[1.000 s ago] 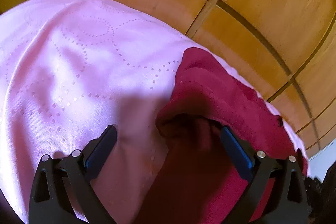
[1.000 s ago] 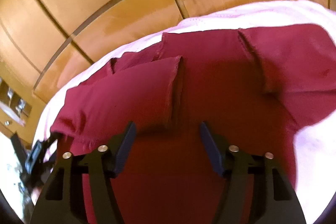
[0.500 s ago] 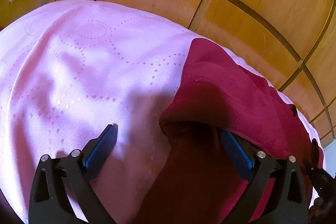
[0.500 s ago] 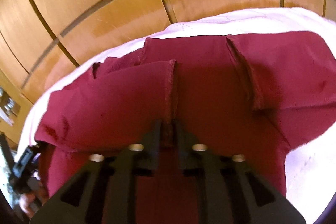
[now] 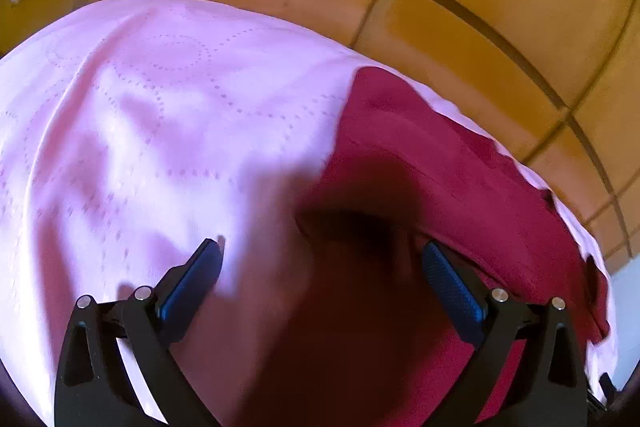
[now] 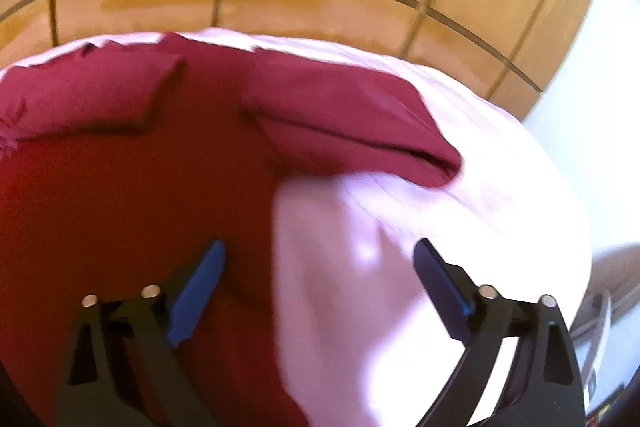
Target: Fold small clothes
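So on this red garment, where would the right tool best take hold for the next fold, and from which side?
Probably the folded-in sleeve at its outer tip by the pink cloth. That corner lies raised and doubled, with an open lip facing right, so a low approach from the right could slip one finger under. The right tool has just been opening and holds nothing; the garment elsewhere lies flat.

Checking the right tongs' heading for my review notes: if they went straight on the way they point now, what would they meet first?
Probably the pale pink patterned tablecloth, just beside the edge of the dark red fabric garment. The right tongs have just been opening, with nothing between them. Blur leaves depth uncertain.
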Demonstrator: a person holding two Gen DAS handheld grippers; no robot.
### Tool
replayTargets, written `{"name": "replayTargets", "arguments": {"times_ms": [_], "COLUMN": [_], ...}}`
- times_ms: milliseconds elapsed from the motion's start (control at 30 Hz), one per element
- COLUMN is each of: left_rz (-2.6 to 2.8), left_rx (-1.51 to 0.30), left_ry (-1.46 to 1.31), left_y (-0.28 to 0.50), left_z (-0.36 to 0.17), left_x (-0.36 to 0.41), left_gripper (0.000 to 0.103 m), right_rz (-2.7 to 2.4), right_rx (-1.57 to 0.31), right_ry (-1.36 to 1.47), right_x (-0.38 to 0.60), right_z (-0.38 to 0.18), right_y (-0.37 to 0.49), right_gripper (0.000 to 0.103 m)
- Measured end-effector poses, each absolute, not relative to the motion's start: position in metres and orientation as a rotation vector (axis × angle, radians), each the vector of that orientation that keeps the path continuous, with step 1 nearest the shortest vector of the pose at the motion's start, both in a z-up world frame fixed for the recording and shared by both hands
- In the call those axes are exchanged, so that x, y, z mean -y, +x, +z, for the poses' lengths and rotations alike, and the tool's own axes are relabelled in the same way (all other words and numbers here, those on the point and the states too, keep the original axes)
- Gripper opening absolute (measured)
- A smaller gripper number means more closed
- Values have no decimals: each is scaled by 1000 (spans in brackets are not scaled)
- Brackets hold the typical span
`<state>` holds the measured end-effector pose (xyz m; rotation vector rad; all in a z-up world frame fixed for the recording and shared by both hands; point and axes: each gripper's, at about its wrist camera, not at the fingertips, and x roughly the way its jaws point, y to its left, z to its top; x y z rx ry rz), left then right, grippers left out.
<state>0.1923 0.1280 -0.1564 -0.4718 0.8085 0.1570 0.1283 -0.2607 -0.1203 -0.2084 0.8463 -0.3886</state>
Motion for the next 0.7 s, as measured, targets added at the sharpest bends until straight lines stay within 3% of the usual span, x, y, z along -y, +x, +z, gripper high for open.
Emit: {"name": "replayTargets", "arguments": {"times_ms": [267, 467, 700], "left_rz": [19, -246, -508], "left_rx": [-630, -685, -883], "left_ry": [-381, -286, -263], "left_y": [127, 166, 238], "left_z": [-101, -73, -85], "left_x": [-74, 3, 105], "left_gripper": [99, 99, 76], "right_rz": [-423, -430, -434], "right_rx": [-802, -784, -774], "right_ry": [-239, -166, -123], "right_x": [262, 270, 274], "right_z": [-134, -131, -133], "right_y": [123, 119, 116], "right_gripper": [99, 99, 99]}}
